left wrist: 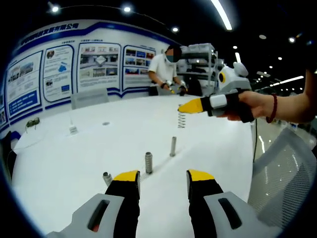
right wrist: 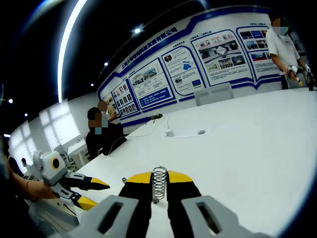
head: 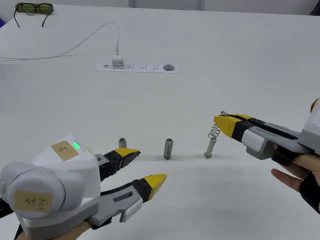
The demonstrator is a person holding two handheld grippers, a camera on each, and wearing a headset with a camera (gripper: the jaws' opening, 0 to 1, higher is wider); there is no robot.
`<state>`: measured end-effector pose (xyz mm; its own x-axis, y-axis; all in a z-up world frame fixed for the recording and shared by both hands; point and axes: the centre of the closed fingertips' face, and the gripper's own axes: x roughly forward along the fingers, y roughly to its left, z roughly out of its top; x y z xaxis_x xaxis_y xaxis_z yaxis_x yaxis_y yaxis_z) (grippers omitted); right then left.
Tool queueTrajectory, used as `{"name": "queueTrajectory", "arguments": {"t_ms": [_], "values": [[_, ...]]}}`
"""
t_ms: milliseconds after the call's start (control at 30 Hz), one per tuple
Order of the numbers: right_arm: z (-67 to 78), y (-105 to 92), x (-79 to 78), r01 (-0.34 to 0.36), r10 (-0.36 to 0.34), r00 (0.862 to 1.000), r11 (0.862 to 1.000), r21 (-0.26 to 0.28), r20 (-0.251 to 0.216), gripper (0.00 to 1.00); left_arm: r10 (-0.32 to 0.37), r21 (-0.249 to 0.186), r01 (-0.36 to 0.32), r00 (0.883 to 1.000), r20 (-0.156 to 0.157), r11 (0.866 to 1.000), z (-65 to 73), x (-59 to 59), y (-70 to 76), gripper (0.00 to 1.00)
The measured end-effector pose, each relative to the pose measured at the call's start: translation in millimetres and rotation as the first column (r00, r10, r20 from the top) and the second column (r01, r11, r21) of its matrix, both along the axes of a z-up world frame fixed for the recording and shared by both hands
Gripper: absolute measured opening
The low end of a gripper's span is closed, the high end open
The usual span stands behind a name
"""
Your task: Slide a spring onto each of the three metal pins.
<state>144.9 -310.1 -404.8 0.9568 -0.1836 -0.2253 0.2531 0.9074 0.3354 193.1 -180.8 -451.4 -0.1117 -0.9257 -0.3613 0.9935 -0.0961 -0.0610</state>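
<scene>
At the upper left of the head view, the glasses [head: 33,8] lie on the white table [head: 240,60]. A cable [head: 80,44] runs from the left edge to the power strip [head: 135,66] in the upper middle.

The left gripper [head: 142,167] is at the lower left. Its yellow-tipped jaws stand wide apart and hold nothing. Just above its upper jaw stands the left pin [head: 122,140], with the left spring [head: 122,145] on it. At the centre is the middle pin [head: 169,141], which carries the middle spring [head: 168,150]. Further right stands the right pin [head: 208,151], and its shaft is bare. The loose spring [head: 214,132] hangs tilted over this pin. Its top end is pinched between the narrow tips of the right gripper [head: 223,121], which enters from the right edge.

In the left gripper view, the three pins make a slanted row above the two spread jaws. The right gripper [left wrist: 190,106] is at the upper right and holds the loose spring [left wrist: 181,119] above the bare right pin [left wrist: 173,146]. A clear gap shows between the spring and the pin top (in the head view they seem almost to meet).

In the right gripper view, the loose spring [right wrist: 159,183] stands between the yellow tips at the lower centre. The left gripper [right wrist: 89,192] is at the lower left.
</scene>
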Motion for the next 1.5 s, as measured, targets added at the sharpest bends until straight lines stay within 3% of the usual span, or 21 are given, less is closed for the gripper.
{"name": "queueTrajectory", "arguments": {"t_ms": [500,633,1133,1500], "values": [[-19.5,-21.6,2.2,0.03,-0.036,0.997,0.997,-0.076,-0.075,0.11,0.075,0.03,-0.076,0.997,0.036,0.997,-6.4,22.7,8.5,0.47],[-26.3,-25.2,2.9,0.038,-0.043,0.995,0.997,-0.065,-0.085,0.11,0.094,0.038,-0.095,0.995,0.043,0.995,-9.7,28.3,10.3,0.5],[-40.2,-31.7,6.3,0.04,-0.049,0.992,0.996,-0.081,-0.119,0.11,0.15,0.057,-0.151,0.988,0.03,0.987,-18.8,39.9,13.8,0.62],[-50.0,-23.5,6.7,0.003,-0.031,0.984,0.988,-0.154,-0.176,0.12,0.18,0.066,-0.182,0.983,0.03,0.981,-21.0,45.4,15.6,0.67]]}}
